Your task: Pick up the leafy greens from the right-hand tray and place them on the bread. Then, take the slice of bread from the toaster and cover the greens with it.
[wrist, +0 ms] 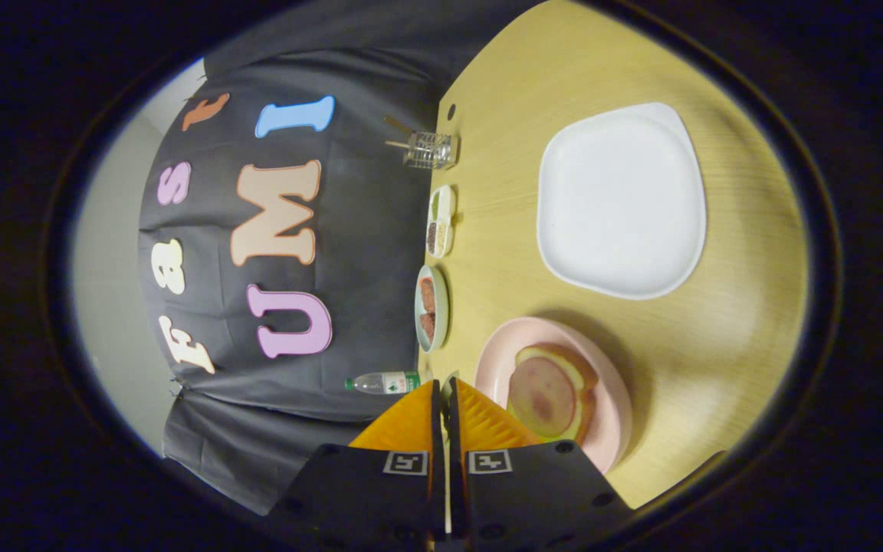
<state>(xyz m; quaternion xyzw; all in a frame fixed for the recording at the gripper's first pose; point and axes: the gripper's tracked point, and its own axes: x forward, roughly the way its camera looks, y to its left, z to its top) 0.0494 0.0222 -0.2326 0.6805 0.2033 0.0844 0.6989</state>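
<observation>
The view is rolled on its side, with the wooden table [733, 322] standing to the right of the booth wall. A pink plate [610, 429] lies just beside and ahead of my fingers. On it is a slice of bread [579, 372] with a round slice of ham [541, 395] on top. My gripper [444, 383] is shut, its fingers pressed together with nothing between them, and it hovers at the pink plate's edge. Beyond the pink plate lies a white square tray [622, 199] with a bare surface.
Along the table's back edge, against the wall, stand a small teal plate [420, 287] with meat slices, a divided dish [440, 221] of condiments, and a glass [428, 149] holding sticks. A water bottle [384, 382] lies by the fingertips.
</observation>
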